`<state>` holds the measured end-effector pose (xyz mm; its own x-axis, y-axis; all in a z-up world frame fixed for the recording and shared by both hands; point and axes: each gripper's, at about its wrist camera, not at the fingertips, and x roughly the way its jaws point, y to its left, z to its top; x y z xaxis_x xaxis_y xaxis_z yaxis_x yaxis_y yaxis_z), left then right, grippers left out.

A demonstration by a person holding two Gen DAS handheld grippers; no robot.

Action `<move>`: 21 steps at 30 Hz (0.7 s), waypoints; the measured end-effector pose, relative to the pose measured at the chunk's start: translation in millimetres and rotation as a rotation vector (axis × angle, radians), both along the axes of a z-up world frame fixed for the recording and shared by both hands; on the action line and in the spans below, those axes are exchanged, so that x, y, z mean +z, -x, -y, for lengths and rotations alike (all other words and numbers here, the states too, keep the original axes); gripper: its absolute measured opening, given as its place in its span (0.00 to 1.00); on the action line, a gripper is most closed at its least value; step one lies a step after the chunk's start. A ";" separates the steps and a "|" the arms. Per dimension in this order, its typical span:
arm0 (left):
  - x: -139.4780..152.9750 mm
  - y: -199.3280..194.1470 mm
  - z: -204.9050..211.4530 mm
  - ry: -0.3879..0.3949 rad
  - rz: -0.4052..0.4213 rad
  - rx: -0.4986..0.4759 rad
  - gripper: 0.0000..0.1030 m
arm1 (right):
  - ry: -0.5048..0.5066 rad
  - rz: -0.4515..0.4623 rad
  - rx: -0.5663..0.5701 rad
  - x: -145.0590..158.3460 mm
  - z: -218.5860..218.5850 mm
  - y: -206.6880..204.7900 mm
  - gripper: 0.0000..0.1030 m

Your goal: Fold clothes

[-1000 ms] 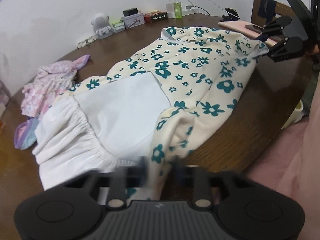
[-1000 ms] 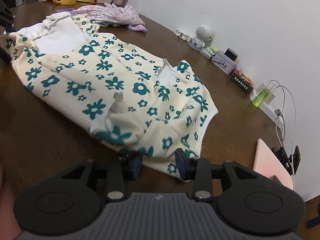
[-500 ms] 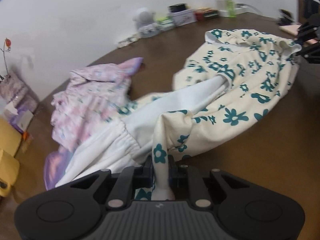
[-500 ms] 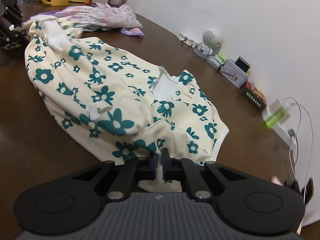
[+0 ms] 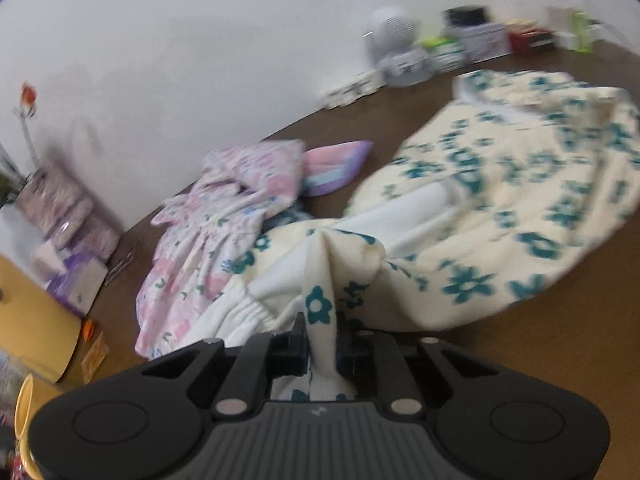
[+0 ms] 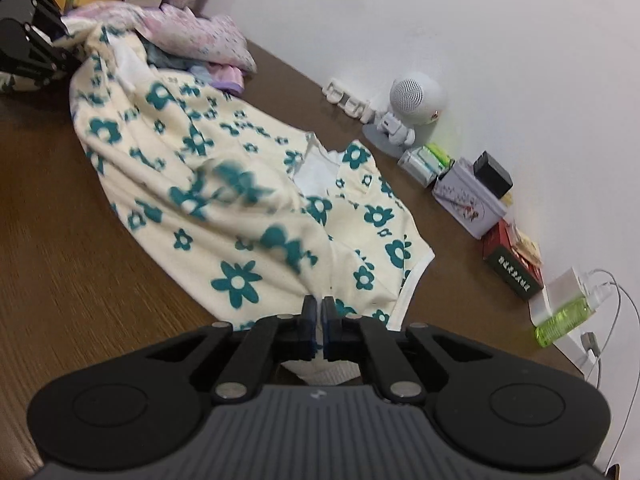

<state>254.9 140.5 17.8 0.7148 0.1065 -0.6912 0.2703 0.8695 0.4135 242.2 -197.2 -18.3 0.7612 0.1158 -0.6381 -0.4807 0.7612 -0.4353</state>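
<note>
We read almost no writing here: the dark red box [image 6: 514,268] by the wall carries a line of pale characters along its side, too small for us to make out, and the grey tin [image 6: 468,204] beside it shows only a faint printed pattern.

The garment [image 6: 240,216] is a cream piece scattered with teal flowers, some large, some tiny. Its white lining shows at the neck opening, and a gathered white band [image 5: 244,316] runs along one end. It lies spread and rumpled across the brown wooden surface [image 6: 80,264], bunched into ridges rather than flat.

In the left wrist view our left claw [image 5: 322,336] is clamped on a pinched fold of that cream cloth — one teal flower sits right between the jaws, and the cloth rises tent-like from the grip. In the right wrist view our right claw [image 6: 319,320] is closed tight on the garment's other end, near the white-trimmed edge, the jaws all but meeting with a thin pinch of cloth between them. The left claw also shows at that view's far left [image 6: 36,60], at the flowered cloth's far end.

Beyond the garment lies a heap of pink and lilac clothes [image 5: 224,232], touching its gathered end. Along the wall stand a small white robot-shaped figure [image 6: 408,116] and a green bottle [image 6: 560,318] — well apart from the cloth.
</note>
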 end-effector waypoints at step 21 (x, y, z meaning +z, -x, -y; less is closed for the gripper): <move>1.2 242.1 46.8 0.076 -0.223 -0.246 0.18 | 0.191 -0.130 0.297 -9.4 66.1 185.2 0.19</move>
